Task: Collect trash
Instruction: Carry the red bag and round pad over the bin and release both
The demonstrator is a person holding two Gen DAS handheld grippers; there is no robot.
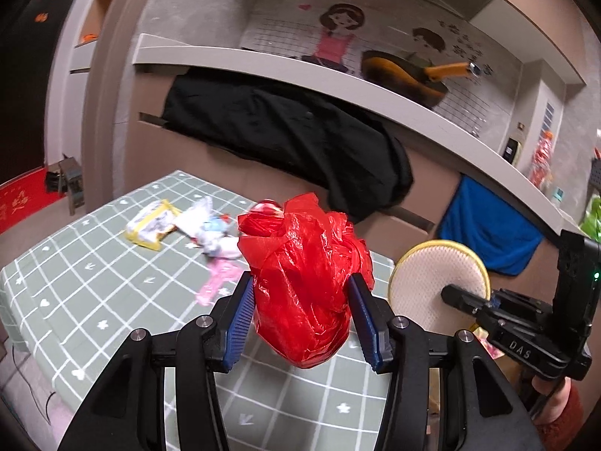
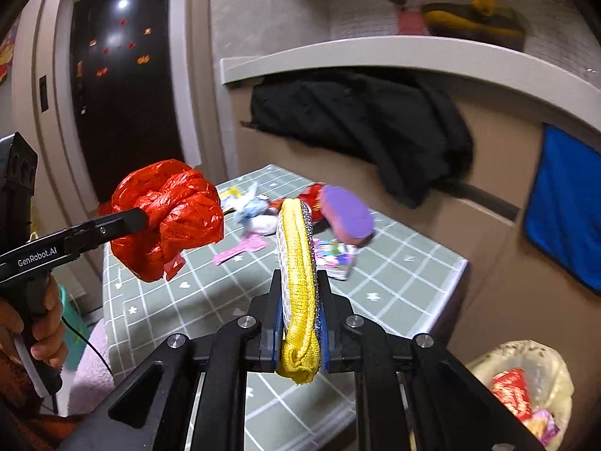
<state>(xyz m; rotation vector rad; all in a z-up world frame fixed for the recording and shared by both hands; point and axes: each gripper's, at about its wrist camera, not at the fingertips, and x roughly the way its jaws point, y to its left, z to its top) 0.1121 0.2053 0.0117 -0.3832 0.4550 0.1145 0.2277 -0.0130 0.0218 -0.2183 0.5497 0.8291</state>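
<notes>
My left gripper (image 1: 300, 297) clamps the crumpled red bag (image 1: 306, 278) clear of the table (image 1: 75, 282); my right gripper (image 2: 300, 323) pinches the yellow scouring pad (image 2: 296, 282) edge-on. Both are lifted for the lined bin (image 2: 526, 387) at four o'clock; wrappers (image 1: 150, 225) remain at eleven.

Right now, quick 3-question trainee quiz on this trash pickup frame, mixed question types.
1. True or false: the left tongs are shut on a crumpled red plastic bag.
2. What do the right tongs hold? A) purple sponge B) round yellow-edged scrubbing pad C) pink scrap
3. Fill in: the lined trash bin sits on the floor beside the ____ with the green checked cloth.

Key: 1 true. 2 B, the scrubbing pad. 3 table.
</notes>
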